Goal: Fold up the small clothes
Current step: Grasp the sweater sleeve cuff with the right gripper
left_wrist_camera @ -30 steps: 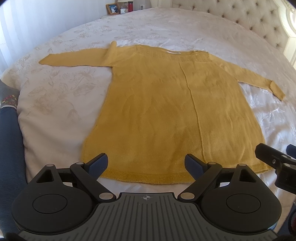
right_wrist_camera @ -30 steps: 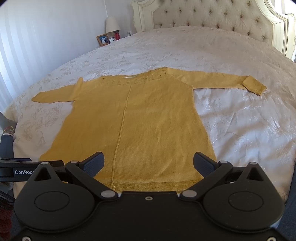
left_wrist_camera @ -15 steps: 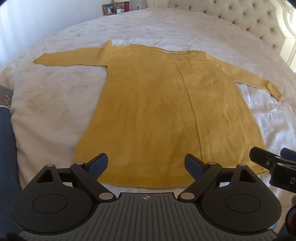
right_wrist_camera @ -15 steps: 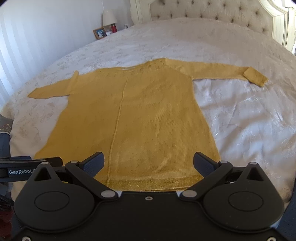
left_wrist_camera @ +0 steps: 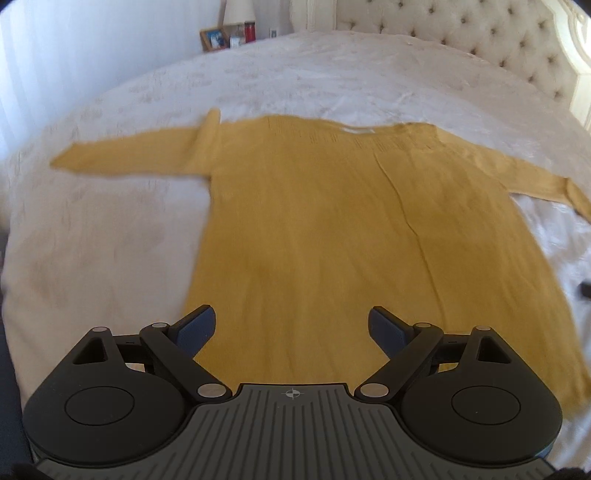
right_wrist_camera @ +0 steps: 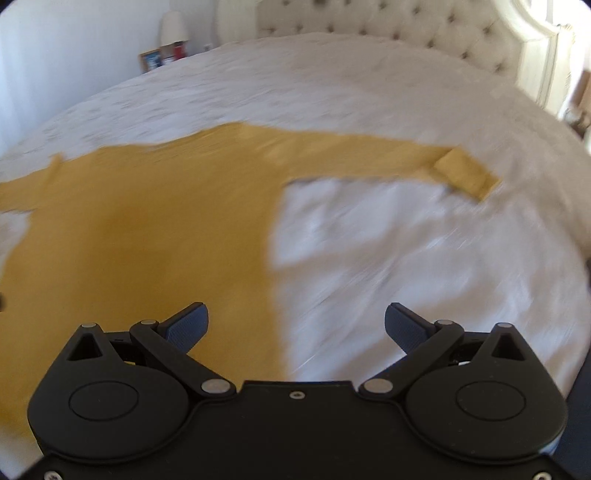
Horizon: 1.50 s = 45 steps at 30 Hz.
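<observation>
A mustard-yellow long-sleeved knit top (left_wrist_camera: 314, 229) lies flat on the white bed, neck toward the headboard, both sleeves spread out. My left gripper (left_wrist_camera: 291, 328) is open and empty, hovering over the lower body of the top. My right gripper (right_wrist_camera: 295, 325) is open and empty above the top's right side edge (right_wrist_camera: 273, 258). The right sleeve with its turned-back cuff (right_wrist_camera: 465, 173) stretches ahead to the right. The top's hem is hidden behind both grippers. Both views are motion-blurred.
The white bedspread (left_wrist_camera: 110, 240) surrounds the top. A tufted headboard (left_wrist_camera: 480, 40) runs along the far side. A nightstand with a lamp (left_wrist_camera: 238, 11), a picture frame (left_wrist_camera: 214, 38) and a red bottle stands at the far left corner.
Both grippers have moved forward over the top, so the hem has dropped out of sight. The right gripper has also swung to the right, toward the right sleeve. Both stay open.
</observation>
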Each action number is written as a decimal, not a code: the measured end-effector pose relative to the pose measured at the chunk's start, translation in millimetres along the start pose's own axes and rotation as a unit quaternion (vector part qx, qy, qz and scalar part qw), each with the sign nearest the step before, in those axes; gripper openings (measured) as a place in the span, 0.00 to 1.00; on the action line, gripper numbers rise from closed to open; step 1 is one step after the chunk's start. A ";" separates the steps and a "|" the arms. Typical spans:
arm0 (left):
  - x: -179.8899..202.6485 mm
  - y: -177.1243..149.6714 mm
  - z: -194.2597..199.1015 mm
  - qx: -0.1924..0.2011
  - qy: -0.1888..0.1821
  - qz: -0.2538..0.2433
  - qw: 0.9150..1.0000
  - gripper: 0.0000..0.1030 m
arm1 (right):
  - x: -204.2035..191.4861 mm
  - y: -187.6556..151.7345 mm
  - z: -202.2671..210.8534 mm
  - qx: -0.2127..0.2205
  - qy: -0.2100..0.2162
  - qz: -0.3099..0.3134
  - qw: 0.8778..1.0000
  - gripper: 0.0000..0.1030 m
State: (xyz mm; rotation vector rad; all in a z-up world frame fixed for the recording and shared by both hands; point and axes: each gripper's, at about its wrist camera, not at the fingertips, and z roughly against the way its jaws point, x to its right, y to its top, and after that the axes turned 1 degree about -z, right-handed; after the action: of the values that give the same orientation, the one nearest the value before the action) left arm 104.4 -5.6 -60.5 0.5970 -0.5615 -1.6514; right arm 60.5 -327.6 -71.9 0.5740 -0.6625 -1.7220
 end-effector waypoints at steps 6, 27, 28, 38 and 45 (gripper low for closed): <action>5.7 19.6 -40.5 0.015 0.010 -0.011 1.000 0.88 | 61.1 53.0 -53.2 0.022 -0.071 -0.024 0.997 0.76; 7.0 7.3 -87.4 0.050 -0.003 -0.032 0.998 0.93 | 136.1 111.6 -168.0 0.019 -0.145 -0.056 0.988 0.11; 6.2 9.5 -87.4 0.046 -0.008 -0.038 0.998 0.92 | 139.1 114.1 -163.9 0.017 -0.147 -0.061 0.987 0.11; -31.1 39.7 -74.1 0.113 -0.016 -0.045 0.992 0.88 | 123.0 186.7 -103.4 0.019 -0.085 -0.107 0.990 0.11; -64.1 41.9 -73.3 0.099 -0.024 -0.017 0.995 0.88 | 39.4 236.9 -83.5 0.021 0.017 -0.098 0.995 0.11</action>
State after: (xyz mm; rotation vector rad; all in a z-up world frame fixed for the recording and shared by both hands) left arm 192.6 48.8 -83.0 0.7164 -0.7610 -1.6569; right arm 272.8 -423.3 30.2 0.7164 -0.6370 -1.8796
